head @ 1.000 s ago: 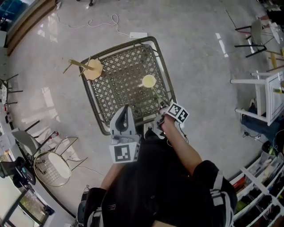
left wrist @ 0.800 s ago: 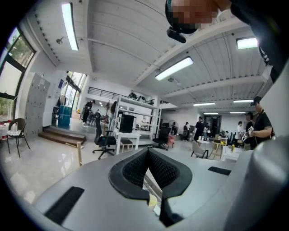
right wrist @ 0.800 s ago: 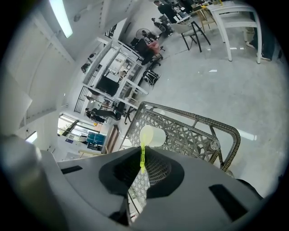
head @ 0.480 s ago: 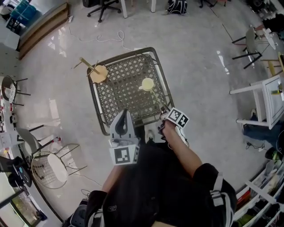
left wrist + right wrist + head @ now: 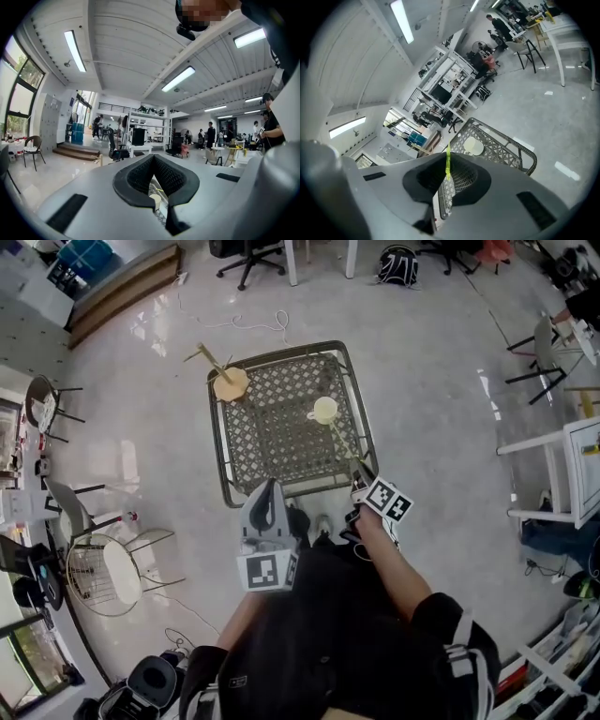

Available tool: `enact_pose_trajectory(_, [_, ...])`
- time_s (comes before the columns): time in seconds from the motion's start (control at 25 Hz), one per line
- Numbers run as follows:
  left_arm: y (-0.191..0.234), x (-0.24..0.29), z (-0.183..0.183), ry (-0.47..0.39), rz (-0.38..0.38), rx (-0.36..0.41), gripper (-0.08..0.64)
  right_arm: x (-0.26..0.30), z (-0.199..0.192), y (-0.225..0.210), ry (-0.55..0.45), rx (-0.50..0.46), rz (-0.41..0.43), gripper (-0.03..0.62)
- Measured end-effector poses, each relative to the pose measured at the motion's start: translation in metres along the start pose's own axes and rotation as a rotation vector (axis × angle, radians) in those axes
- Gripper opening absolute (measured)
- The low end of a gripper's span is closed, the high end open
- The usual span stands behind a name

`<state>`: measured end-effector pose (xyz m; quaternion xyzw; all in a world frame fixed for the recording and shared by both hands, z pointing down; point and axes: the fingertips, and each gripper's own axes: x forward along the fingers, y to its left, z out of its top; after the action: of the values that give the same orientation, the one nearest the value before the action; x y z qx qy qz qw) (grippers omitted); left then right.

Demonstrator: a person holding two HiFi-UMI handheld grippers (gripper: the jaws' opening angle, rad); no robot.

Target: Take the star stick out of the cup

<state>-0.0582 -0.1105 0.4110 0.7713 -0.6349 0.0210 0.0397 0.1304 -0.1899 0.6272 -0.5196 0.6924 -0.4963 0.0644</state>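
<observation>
A cream cup [image 5: 324,410] stands on the metal lattice table [image 5: 272,442], right of its middle. My right gripper [image 5: 362,474] hangs over the table's near right corner, shut on a thin yellow-green stick [image 5: 345,444] that runs from the jaws toward the cup. In the right gripper view the stick [image 5: 448,161] pokes out between the pads, and its tip shows left of the cup [image 5: 474,146], apart from it. The star end is too small to make out. My left gripper [image 5: 269,489] hovers at the table's near edge, shut with nothing in it; the cup [image 5: 153,200] shows beyond its pads.
A round wooden stool [image 5: 230,382] leans at the table's far left corner. A wire chair [image 5: 111,577] stands on the floor at left, white furniture [image 5: 572,474] at right, and office chairs and a bag at the far side. The person's shoes are by the table's near edge.
The head view has swung so that more of the far floor shows. Both grippers keep much the same place relative to the table, and the right one still holds the stick.
</observation>
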Motion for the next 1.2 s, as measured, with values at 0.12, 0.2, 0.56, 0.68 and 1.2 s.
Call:
enact_pose_trajectory(0.12, [0.001, -0.005, 0.003, -0.015, 0.001, 0.005, 0.015, -0.014, 0.003, 0.013, -0.028, -0.064, 0.014, 0.021])
enact_pose_trajectory(0.2, [0.001, -0.006, 0.007, -0.027, -0.007, 0.014, 0.015, -0.023, 0.005, 0.022, -0.046, -0.114, 0.022, 0.021])
enact_pose_trajectory(0.56, [0.009, -0.010, 0.021, -0.074, -0.056, -0.008, 0.015, -0.051, 0.008, 0.071, -0.122, -0.317, 0.029, 0.021])
enact_pose_trajectory(0.68, [0.014, -0.015, 0.024, -0.081, -0.068, -0.028, 0.015, -0.060, 0.001, 0.086, -0.132, -0.380, 0.015, 0.021])
enact_pose_trajectory(1.2, [0.032, -0.035, 0.022, -0.098, -0.116, -0.088, 0.015, -0.107, -0.029, 0.139, -0.187, -0.544, -0.005, 0.021])
